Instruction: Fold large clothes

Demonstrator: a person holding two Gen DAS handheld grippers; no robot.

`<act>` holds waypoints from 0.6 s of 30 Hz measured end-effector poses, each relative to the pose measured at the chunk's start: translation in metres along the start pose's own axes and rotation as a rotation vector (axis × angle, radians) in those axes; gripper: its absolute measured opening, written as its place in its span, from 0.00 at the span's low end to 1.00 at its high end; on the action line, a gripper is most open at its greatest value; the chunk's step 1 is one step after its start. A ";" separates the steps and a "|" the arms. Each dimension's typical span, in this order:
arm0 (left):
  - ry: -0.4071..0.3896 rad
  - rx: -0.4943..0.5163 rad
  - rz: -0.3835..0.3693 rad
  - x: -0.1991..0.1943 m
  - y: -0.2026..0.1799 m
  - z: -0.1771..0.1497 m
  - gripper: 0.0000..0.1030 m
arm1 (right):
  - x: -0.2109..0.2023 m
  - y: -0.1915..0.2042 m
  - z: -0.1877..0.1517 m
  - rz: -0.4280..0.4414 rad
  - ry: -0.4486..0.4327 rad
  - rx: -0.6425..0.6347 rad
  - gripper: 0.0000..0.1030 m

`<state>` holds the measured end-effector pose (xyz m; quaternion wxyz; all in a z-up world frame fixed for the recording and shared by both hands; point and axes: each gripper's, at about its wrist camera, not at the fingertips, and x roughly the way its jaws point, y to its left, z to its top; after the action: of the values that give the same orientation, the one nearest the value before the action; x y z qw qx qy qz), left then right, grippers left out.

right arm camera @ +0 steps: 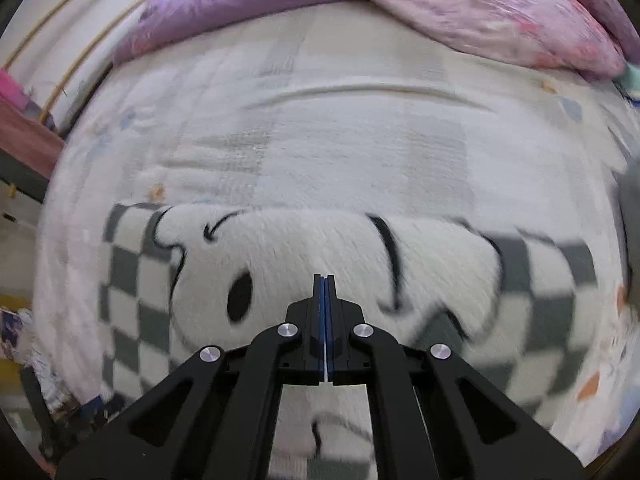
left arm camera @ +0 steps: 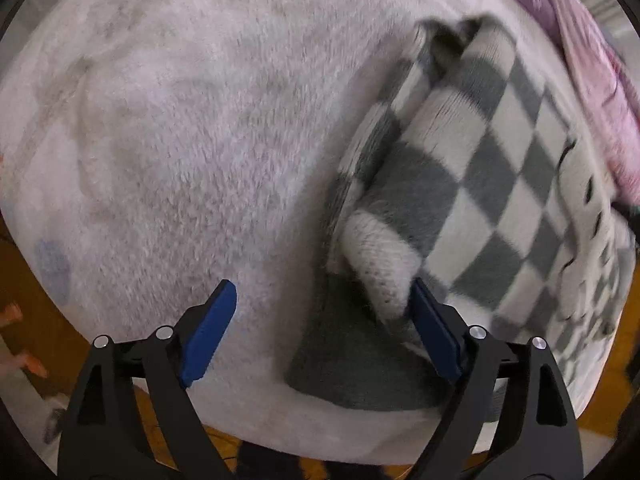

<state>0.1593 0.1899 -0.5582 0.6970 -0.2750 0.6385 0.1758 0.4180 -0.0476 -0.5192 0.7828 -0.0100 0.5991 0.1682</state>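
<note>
While my left claw [left arm camera: 322,304] gaped wide, holding nothing, a folded corner of the checked garment [left arm camera: 460,184] at three o'clock brushed one finger, and my right claw [right arm camera: 325,280] hung clamped, empty, over it.

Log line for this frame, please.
left gripper: open, beside sleeve cuff | right gripper: shut, empty | checkered garment: partly folded on bed

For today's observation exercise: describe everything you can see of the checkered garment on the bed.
The checkered garment is fluffy fleece in grey and white squares, with a white cartoon figure outlined in black and one oval black eye on its front. It lies folded on the pale plush bed cover, a white cuff and grey panel beside the open left gripper.
</note>
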 end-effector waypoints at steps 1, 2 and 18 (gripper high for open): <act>0.006 0.005 0.000 0.003 0.001 0.000 0.85 | 0.012 -0.005 0.001 -0.008 0.031 0.008 0.00; 0.005 0.004 -0.002 0.005 0.001 0.001 0.85 | 0.026 -0.007 0.001 -0.019 0.061 0.010 0.00; -0.002 -0.062 -0.143 -0.008 0.040 -0.009 0.84 | 0.029 -0.012 -0.083 0.031 0.201 0.132 0.00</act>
<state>0.1273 0.2167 -0.5569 0.6997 -0.3411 0.6107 0.1452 0.3505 -0.0695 -0.5723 0.7150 0.0339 0.6844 0.1385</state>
